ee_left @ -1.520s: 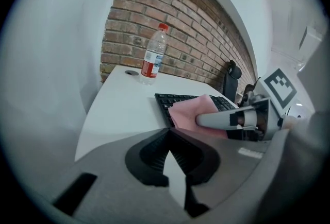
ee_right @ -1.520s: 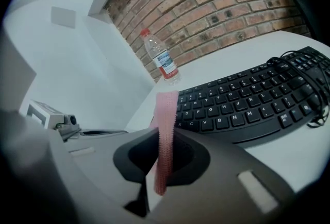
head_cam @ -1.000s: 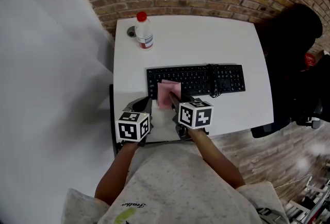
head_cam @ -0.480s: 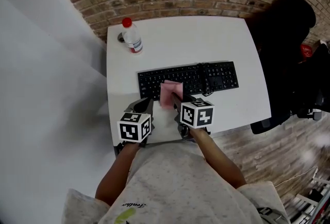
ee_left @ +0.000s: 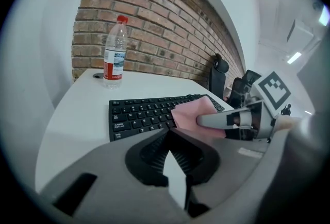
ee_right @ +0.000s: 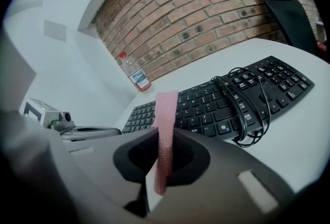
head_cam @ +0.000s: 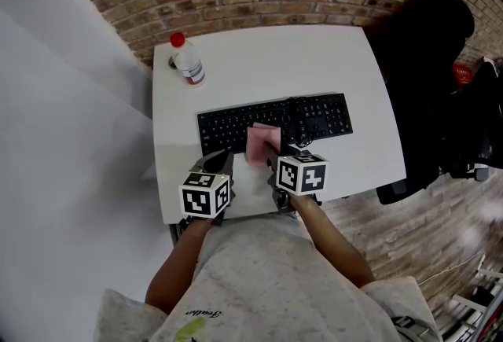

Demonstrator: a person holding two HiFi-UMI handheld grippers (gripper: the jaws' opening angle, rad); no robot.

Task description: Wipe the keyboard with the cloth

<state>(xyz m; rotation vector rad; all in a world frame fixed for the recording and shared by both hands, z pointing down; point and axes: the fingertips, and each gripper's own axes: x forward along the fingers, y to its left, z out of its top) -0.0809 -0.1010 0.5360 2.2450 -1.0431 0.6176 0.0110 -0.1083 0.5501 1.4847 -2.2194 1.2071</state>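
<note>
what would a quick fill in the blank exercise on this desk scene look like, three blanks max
1. The cloth clamped in the right gripper is ____ in colour.
2. The bottle at the table's far corner has a ____ cap.
3. A coiled cable lies on top of the black ____.
Missing words: pink; red; keyboard.
</note>
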